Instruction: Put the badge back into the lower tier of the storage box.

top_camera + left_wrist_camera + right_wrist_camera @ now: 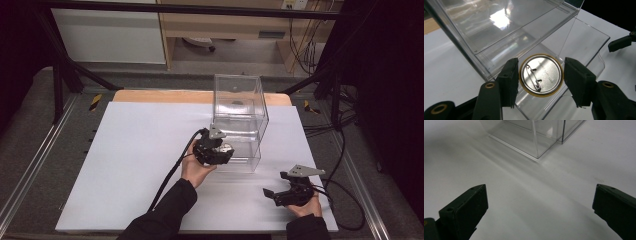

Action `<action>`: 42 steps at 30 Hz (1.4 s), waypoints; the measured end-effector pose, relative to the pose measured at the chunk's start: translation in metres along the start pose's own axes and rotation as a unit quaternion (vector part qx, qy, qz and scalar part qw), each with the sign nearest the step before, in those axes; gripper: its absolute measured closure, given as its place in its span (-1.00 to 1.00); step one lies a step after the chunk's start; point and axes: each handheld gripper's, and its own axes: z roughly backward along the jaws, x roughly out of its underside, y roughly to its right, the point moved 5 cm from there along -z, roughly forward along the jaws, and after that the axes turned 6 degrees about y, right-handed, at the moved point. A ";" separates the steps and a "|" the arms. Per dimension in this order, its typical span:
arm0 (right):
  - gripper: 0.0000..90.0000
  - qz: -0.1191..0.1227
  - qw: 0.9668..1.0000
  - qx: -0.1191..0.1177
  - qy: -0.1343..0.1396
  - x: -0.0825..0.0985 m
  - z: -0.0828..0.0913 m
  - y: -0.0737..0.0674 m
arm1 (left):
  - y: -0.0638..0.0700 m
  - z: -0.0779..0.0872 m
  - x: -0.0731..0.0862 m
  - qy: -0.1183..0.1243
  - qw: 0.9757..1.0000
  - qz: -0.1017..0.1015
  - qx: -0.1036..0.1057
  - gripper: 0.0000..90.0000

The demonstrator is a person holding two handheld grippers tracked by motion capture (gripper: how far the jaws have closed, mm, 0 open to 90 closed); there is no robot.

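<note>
A round pin badge (541, 75), silver back and pin facing up with a gold rim, sits between the jaws of my left gripper (541, 77), which touch its two edges. It hangs just above the floor of a clear plastic drawer (584, 42) pulled out from the clear box (499, 25). In the high view my left gripper (222, 151) is at the drawer (247, 156) in front of the tall clear box (239, 100). My right gripper (276, 184) stands open over the white table to the right, nothing between its jaws (540, 202).
A white sheet (130, 165) covers the table, with a wooden strip along its far edge. The box corner (524, 135) lies ahead of my right gripper. One jaw of the right gripper (621, 42) shows beyond the drawer. Cables trail from both grippers.
</note>
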 end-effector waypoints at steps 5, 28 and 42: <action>-0.98 0.002 1.000 0.000 0.000 0.000 0.000 0.000 | -0.002 0.000 0.000 -0.003 1.000 0.001 0.004 0.06; -0.98 -0.002 1.000 0.001 0.000 0.000 0.000 0.000 | -0.021 0.054 0.009 0.017 1.000 -0.024 -0.001 -0.35; -0.98 -0.002 1.000 0.002 0.001 0.000 0.000 0.000 | -0.053 0.084 0.046 0.012 0.999 -0.017 -0.033 -0.67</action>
